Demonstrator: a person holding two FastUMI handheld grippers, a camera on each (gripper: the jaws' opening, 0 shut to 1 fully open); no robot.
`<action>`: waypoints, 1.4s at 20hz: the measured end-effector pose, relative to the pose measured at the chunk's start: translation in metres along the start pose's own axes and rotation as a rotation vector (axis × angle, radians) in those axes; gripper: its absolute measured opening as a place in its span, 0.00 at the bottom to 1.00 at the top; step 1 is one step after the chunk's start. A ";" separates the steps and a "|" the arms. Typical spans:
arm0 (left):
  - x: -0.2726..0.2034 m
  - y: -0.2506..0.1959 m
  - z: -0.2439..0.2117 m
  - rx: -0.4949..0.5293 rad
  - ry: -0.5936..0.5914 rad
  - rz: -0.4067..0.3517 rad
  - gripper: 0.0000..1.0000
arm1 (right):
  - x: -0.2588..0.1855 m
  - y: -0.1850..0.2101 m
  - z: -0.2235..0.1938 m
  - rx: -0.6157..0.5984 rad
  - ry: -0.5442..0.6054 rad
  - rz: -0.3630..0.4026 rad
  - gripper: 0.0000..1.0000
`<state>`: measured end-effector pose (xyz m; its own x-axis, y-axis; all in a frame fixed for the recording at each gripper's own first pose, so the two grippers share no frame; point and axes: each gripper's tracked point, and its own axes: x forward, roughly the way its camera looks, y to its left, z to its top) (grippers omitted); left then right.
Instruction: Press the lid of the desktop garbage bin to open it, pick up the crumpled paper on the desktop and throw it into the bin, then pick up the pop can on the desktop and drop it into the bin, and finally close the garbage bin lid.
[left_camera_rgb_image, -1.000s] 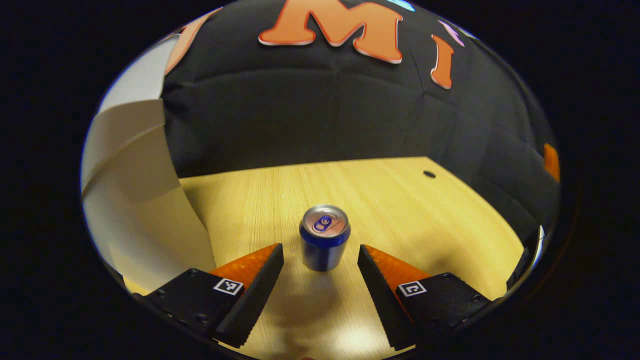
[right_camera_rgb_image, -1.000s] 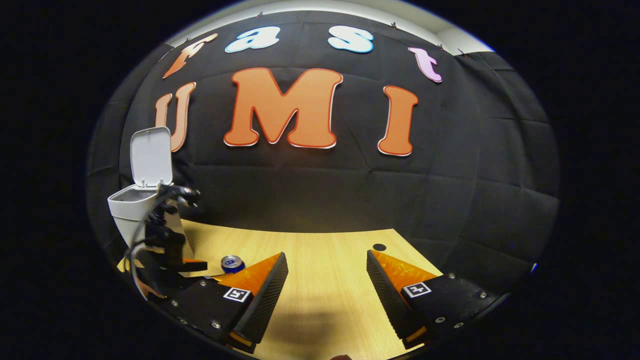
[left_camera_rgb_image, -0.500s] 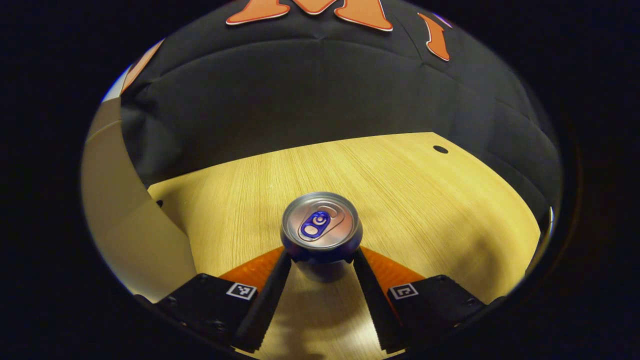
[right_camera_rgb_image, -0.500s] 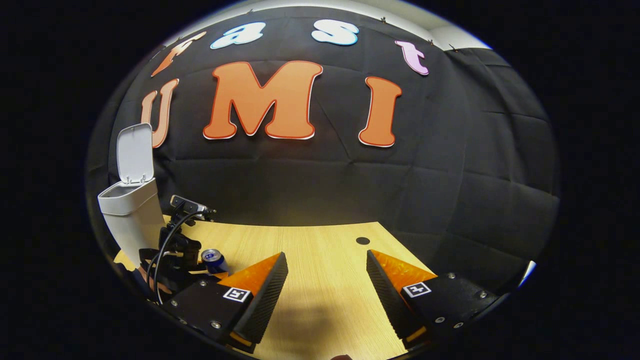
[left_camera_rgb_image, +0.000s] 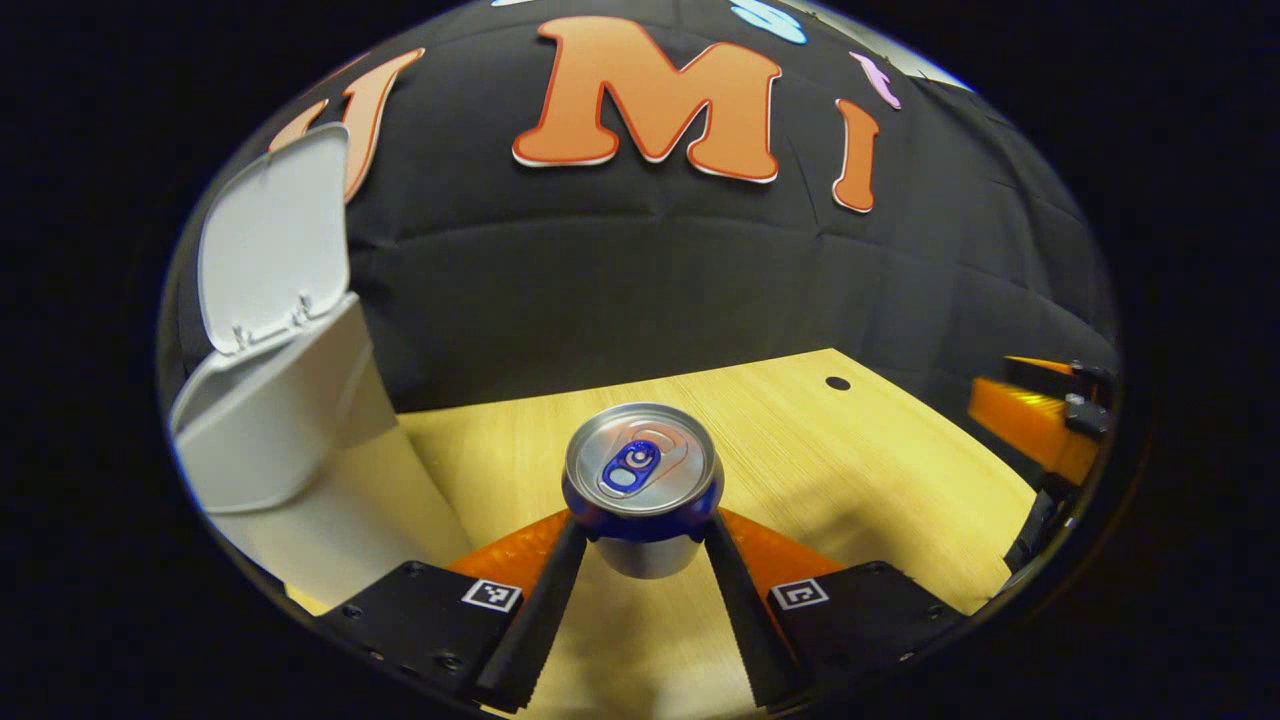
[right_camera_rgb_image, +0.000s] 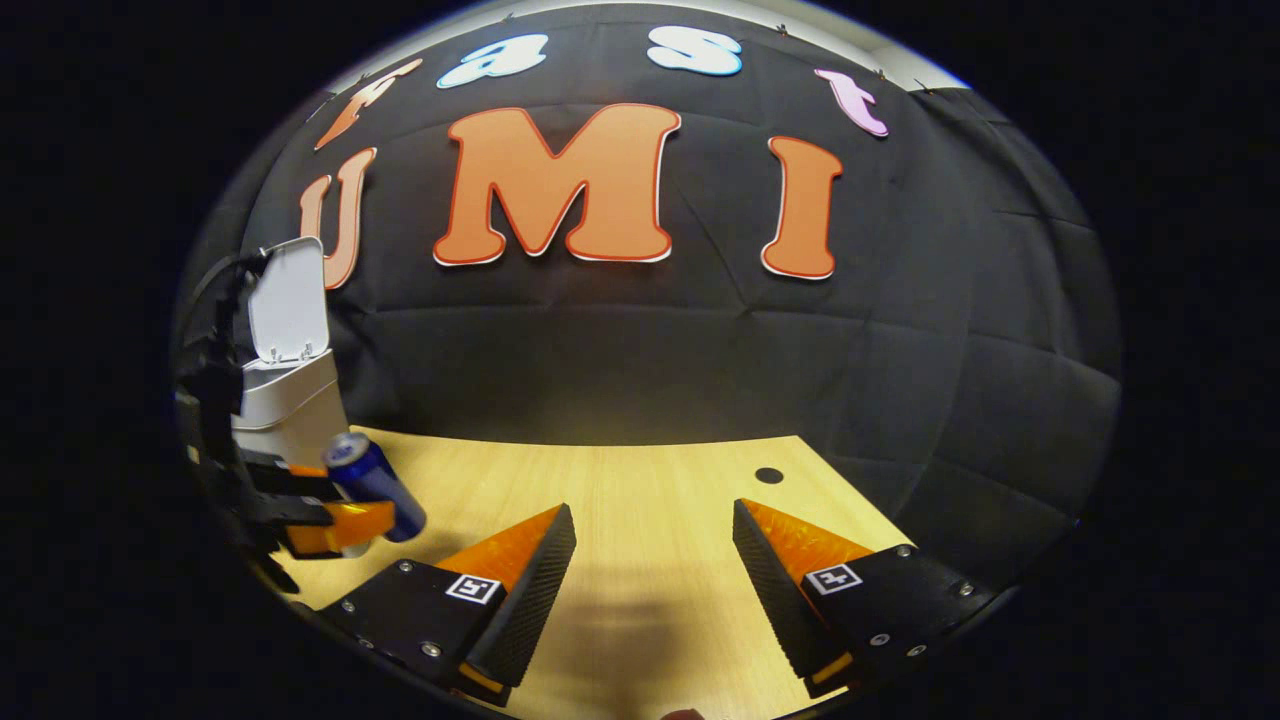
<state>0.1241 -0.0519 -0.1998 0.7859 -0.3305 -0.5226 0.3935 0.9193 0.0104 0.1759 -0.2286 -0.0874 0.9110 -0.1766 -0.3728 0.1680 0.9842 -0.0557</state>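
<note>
Can (left_camera_rgb_image: 641, 478) lifted off the desk (left_camera_rgb_image: 820, 450) since half a second ago, clamped by left gripper (left_camera_rgb_image: 640, 545); bin (left_camera_rgb_image: 270, 430) at frame left, lid (left_camera_rgb_image: 272, 240) raised; drop judged next. Right gripper (right_camera_rgb_image: 650, 560) held wide, empty

Wooden desktop (left_camera_rgb_image: 820, 470) — light, straight-grained, evenly lit in the left gripper view; the same surface (right_camera_rgb_image: 650, 500) runs across the lower part of the right gripper view. A small round dark hole (left_camera_rgb_image: 838, 383) sits in the desktop near its far right corner, close to the edge; it appears again (right_camera_rgb_image: 768, 475) in the right gripper view. Soft shadows lie on the wood toward the near edge. Behind the desktop hangs the booth's black cloth wall (left_camera_rgb_image: 650, 280), quilted with faint seams — its foot meets the desktop's far edge (right_camera_rgb_image: 640, 380).
</note>
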 end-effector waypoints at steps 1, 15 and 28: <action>-0.020 0.005 0.023 -0.015 -0.037 0.010 0.75 | 0.002 0.006 -0.002 0.000 0.006 0.014 0.95; -0.056 0.232 0.059 -0.121 0.012 0.362 0.76 | -0.007 0.066 0.010 -0.003 -0.035 0.112 0.95; -0.095 0.243 0.175 -0.093 -0.265 0.399 0.95 | -0.004 0.023 0.022 -0.003 -0.047 0.023 0.94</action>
<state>0.2289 0.1653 0.0016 0.9659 0.0193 -0.2581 0.0023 0.9965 0.0832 0.1841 -0.2051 -0.0666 0.9315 -0.1539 -0.3297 0.1456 0.9881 -0.0500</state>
